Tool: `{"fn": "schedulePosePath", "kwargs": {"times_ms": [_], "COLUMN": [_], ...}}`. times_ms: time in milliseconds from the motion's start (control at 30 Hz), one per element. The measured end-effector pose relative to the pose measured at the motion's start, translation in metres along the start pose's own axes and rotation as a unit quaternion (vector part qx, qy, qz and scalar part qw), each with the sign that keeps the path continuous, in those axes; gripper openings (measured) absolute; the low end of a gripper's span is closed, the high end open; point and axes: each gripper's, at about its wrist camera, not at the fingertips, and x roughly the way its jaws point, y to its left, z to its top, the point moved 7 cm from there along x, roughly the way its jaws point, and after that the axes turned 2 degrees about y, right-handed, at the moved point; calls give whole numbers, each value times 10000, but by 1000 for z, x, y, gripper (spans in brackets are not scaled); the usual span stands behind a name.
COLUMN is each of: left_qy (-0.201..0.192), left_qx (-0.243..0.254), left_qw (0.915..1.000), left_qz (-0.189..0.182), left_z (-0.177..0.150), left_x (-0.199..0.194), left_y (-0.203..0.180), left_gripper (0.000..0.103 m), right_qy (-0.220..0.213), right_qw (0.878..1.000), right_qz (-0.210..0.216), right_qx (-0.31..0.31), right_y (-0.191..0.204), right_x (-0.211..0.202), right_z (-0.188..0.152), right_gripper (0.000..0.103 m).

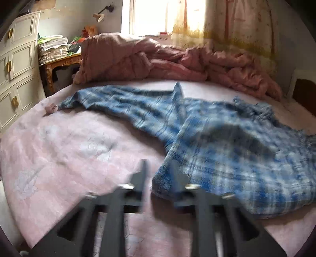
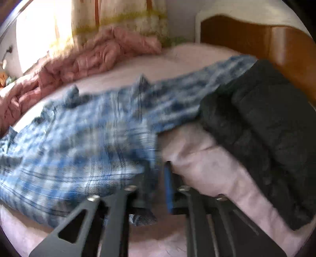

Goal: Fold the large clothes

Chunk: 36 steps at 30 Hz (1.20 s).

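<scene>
**Both grippers at the near hem of a plaid shirt on the bed**

The left gripper (image 1: 159, 174) sits low over the pink bedsheet (image 1: 59, 154), pointing toward the far side of the bed. Its fingers stand apart, with the near corner of the blue plaid shirt (image 1: 227, 150) at the right finger; whether that corner lies between them cannot be told through the blur.

The right gripper (image 2: 156, 172) is also low and level, its fingers drawn close on the shirt's (image 2: 79, 142) hem, cloth bunched between them and hanging below.

The shirt lies spread and rumpled across the sheet (image 2: 197, 158), one sleeve reaching left. A folded dark garment (image 2: 266, 128) rests beside it, by the wooden headboard (image 2: 256, 39). A crumpled pink duvet (image 1: 167, 61) is heaped behind, below the window (image 1: 150, 15).
</scene>
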Motion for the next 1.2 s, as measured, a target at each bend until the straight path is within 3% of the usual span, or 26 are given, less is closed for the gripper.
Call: {"fn": "schedulePosePath", "kwargs": {"times_ms": [33, 67, 133, 233, 333, 400, 433, 500, 567, 600, 633, 667, 733, 767, 833, 867, 900, 933, 967, 1000, 1067, 1200], "left_qy": [-97, -203, -359, -127, 342, 378, 383, 400, 475, 556, 565, 539, 413, 395, 432, 438, 457, 469, 488, 545, 495, -267], "left_qx": [-17, -57, -148, -369, -590, -890, -962, -983, -1075, -1123, -1075, -971, -736, -647, -545, -524, -519, -520, -542, -605, -862, -1375], "left_qw": [9999, 9997, 9991, 9988, 9928, 9898, 9880, 9819, 9777, 9744, 9709, 9706, 9749, 9762, 9795, 9807, 9808, 9813, 9820, 9830, 9851, 9833], "left_qz": [-85, -118, -160, -298, -981, -1047, -1142, -1567, -1739, -1865, -2063, -2135, -2062, -2031, -1893, -1830, -1822, -1793, -1745, -1648, -1401, -1166], "left_z": [2, 5, 9, 11, 22, 37, 41, 45, 39, 36, 35, 35, 39, 39, 38, 38, 36, 35, 34, 33, 32, 40], "left_x": [-4, -8, -13, 0, 32, 50, 56, 67, 76, 79, 78, 75, 67, 65, 66, 68, 68, 68, 69, 71, 73, 42], "left_y": [-1, -2, -2, 0, -4, 1, 1, -4, -7, -11, -16, -21, -28, -31, -35, -35, -35, -34, -33, -29, -15, 12], "left_gripper": [74, 91, 95, 101, 101, 101, 100, 80, 3, 1, 2, 2, 5, 20, 46, 47, 47, 40, 16, 3, 2, 2], "right_qy": [-239, -354, -356, -19, 435, 597, 588, 540, 541, 506, 465, 409, 251, 177, -40, -220, -342, -525, -634, -642, -431, -15], "right_qw": [9997, 9992, 9983, 9963, 9907, 9867, 9864, 9875, 9889, 9902, 9917, 9935, 9956, 9958, 9956, 9948, 9942, 9929, 9918, 9914, 9934, 9974], "right_qz": [28, 104, 303, 519, 864, 1065, 1125, 1221, 1304, 1255, 1173, 1057, 907, 892, 938, 990, 1011, 1029, 1037, 1041, 971, 680], "right_qx": [103, 182, 351, 688, 961, 1075, 1040, 833, 458, 332, 229, 121, -41, -40, 14, 94, 162, 280, 390, 474, 442, 253], "right_y": [-5, -7, -11, -18, -21, -16, -11, 3, 21, 27, 31, 34, 39, 37, 35, 33, 30, 27, 24, 21, 21, 19], "right_x": [-14, -20, -26, -14, 7, 16, 19, 24, 28, 28, 28, 27, 23, 20, 11, 5, 0, -7, -14, -17, -12, 4], "right_z": [1, 2, 2, -2, -8, -12, -10, -7, -6, -7, -7, -7, -4, -2, 2, 5, 7, 9, 9, 8, 4, -2], "right_gripper": [59, 70, 69, 70, 69, 69, 67, 67, 60, 57, 48, 35, 26, 14, 10, 9, 9, 9, 9, 9, 9, 10]}}
